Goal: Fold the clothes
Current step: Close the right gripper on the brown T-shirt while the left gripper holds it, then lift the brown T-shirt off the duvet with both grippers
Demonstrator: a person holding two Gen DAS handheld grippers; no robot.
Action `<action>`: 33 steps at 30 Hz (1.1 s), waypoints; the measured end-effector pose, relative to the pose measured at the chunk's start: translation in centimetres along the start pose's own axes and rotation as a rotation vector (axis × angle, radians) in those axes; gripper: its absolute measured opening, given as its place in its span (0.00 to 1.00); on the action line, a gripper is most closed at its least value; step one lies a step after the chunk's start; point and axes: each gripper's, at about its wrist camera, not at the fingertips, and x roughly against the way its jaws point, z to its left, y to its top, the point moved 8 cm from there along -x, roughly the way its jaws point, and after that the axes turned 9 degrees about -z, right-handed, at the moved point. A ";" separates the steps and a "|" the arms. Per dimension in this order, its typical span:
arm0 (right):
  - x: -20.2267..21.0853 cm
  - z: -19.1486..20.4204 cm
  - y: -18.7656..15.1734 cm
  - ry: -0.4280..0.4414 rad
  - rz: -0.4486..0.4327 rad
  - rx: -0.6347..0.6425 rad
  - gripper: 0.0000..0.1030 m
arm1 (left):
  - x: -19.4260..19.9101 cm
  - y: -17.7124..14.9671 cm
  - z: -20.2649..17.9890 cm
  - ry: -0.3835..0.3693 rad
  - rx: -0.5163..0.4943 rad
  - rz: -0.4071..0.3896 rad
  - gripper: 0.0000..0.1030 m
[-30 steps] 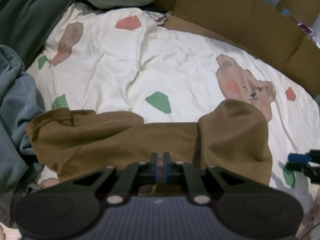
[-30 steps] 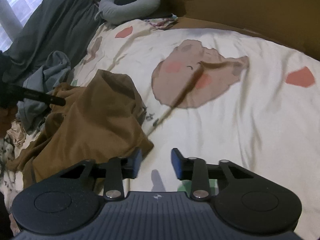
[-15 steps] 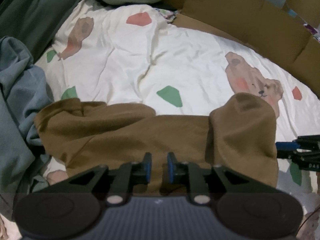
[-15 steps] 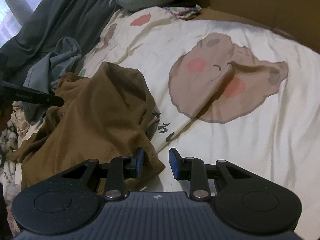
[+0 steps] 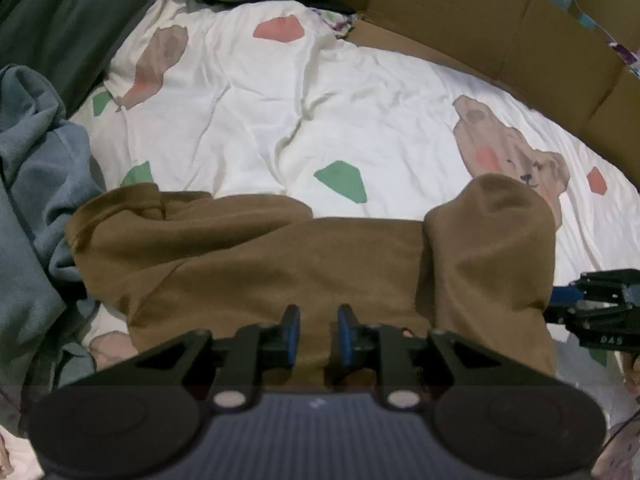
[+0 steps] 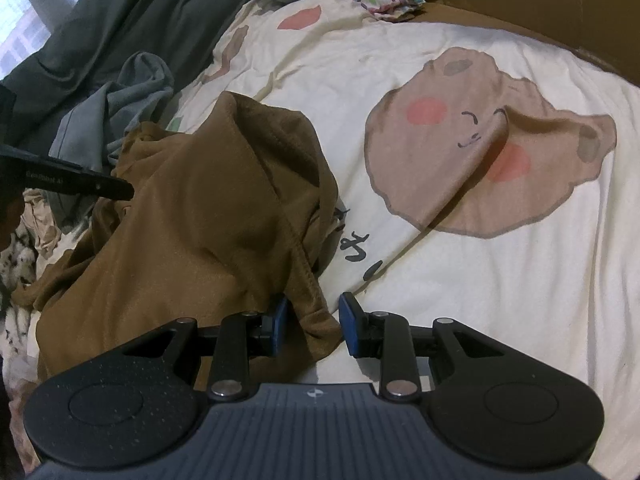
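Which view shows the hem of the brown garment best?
The right wrist view: the stitched hem of the brown garment lies between the right gripper pads. The left wrist view shows only the garment's smooth bulk, no stitching.

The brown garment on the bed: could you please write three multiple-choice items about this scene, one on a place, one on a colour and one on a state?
1. Where does the blue-grey garment lie in the left wrist view?
A. left of the brown garment
B. on the cardboard
C. between the right gripper's jaws

2. What colour are the bear's cheeks on the bedsheet?
A. green
B. pink
C. black

3. How does the left gripper stand?
A. clamped flat on the bedsheet
B. jaws apart above the brown garment, pads clear of it
C. holding the cardboard

Answers:
1 A: it is piled at the left edge, beside the brown cloth.
2 B: two pink patches flank the bear's smile.
3 B: a gap shows between the blue pads; its jaws have just been opening, while the right gripper's have been closing around a brown hem.
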 end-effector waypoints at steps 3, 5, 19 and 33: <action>0.1 0.3 -0.3 -0.009 0.021 0.045 0.08 | 0.0 0.0 -0.2 -0.002 -0.005 0.000 0.22; 0.6 0.3 -0.2 -0.013 0.028 0.075 0.05 | 0.1 0.0 -0.2 -0.001 -0.005 -0.004 0.23; 9.5 3.3 2.7 -0.029 0.001 0.096 0.03 | 0.6 -0.7 0.3 0.003 0.069 -0.046 0.25; 17.7 7.3 8.1 -0.068 0.002 0.131 0.03 | -0.7 -3.4 1.4 0.008 0.173 -0.062 0.25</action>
